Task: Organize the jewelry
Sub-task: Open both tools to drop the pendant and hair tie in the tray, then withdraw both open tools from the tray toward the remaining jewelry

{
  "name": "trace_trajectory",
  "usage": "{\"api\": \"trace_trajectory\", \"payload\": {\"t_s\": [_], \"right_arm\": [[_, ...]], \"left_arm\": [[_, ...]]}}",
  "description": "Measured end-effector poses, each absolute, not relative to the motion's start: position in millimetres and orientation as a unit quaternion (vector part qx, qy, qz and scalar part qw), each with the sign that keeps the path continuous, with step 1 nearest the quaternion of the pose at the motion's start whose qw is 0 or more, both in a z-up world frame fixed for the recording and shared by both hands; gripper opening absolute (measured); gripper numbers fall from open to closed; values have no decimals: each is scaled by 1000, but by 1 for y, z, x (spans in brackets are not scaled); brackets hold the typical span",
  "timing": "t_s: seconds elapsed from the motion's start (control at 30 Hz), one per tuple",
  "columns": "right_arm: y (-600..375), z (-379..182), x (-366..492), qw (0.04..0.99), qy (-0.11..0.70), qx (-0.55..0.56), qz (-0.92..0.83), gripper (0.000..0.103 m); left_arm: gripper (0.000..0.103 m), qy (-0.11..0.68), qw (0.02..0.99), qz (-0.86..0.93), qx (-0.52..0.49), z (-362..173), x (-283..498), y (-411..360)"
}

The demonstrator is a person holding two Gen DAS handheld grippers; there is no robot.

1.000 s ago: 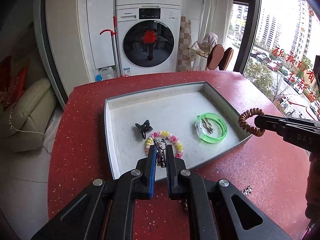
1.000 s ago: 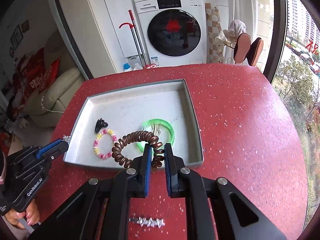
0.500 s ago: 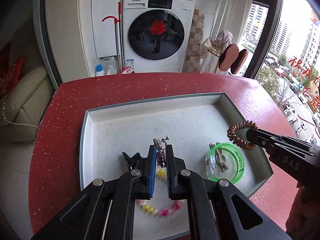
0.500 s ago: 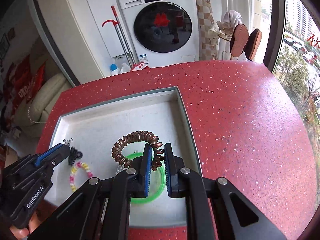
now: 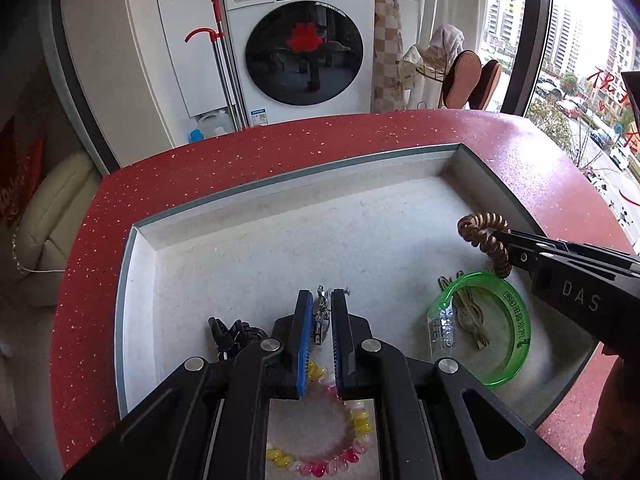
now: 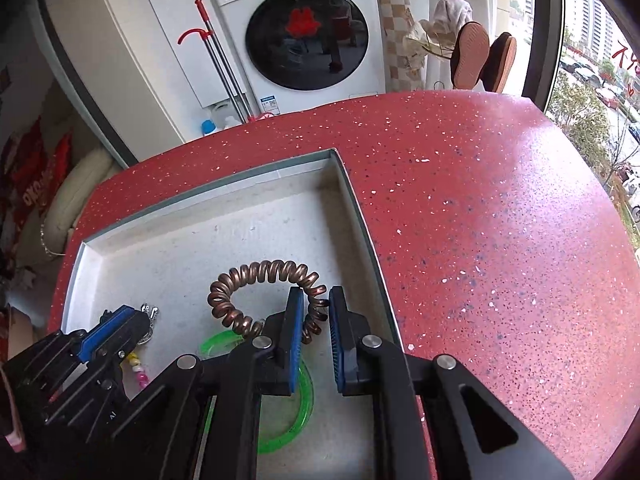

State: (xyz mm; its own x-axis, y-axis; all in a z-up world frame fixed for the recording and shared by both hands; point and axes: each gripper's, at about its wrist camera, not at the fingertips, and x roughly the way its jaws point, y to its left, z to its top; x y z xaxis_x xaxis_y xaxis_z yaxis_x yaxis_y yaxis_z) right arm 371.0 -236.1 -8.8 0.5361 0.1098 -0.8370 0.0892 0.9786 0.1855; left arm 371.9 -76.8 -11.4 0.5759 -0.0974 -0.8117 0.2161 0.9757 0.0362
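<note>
Jewelry tray (image 5: 132, 280): left gripper (image 5: 320, 320) clamped on silver clip (image 5: 321, 312); right gripper (image 6: 312, 316), lettered "DAS", pinching brown spiral hair tie (image 6: 248, 284) above green bangle (image 5: 516, 328); "Panasonic" washer (image 5: 296, 40) behind.

The right gripper (image 6: 313, 304) pinches a brown curly band (image 6: 256, 276) over the gray tray (image 6: 360, 216). A green ring (image 6: 298, 420) lies below it. The left gripper (image 6: 120, 326) holds a small silver thing (image 6: 150, 312).

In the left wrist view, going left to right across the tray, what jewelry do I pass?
black hair claw → small silver piece pinched in the left gripper → green bangle; the brown coil hair tie hangs above the bangle, in the right gripper.
</note>
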Motion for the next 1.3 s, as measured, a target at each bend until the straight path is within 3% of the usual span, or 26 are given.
{"api": "trace_trajectory", "payload": {"t_s": [0.1,0.17,0.2,0.27,0.67,1.23,1.27,1.3], "right_arm": [[-236,-9,371,868,485,109,9,17],[-238,-7,370,869,482,116,10,29],[-238,-5,369,870,478,122,15,40],[-238,-2,366,871,473,131,25,47],[-252,20,335,876,444,185,41,48],[-252,33,278,877,445,173,55,52],[-252,33,275,877,445,173,56,52],[-252,33,273,877,445,172,57,53]], "left_arm": [[27,457,883,-82,72,-15,372,-77],[27,460,881,-78,74,-16,371,-77],[27,460,882,-77,75,-16,370,-77],[27,458,883,-75,78,-15,369,-76],[27,442,892,-70,68,1,356,-68],[28,441,893,-78,38,18,328,-48],[30,441,893,-81,37,19,328,-48],[45,440,893,-83,38,20,327,-48]]}}
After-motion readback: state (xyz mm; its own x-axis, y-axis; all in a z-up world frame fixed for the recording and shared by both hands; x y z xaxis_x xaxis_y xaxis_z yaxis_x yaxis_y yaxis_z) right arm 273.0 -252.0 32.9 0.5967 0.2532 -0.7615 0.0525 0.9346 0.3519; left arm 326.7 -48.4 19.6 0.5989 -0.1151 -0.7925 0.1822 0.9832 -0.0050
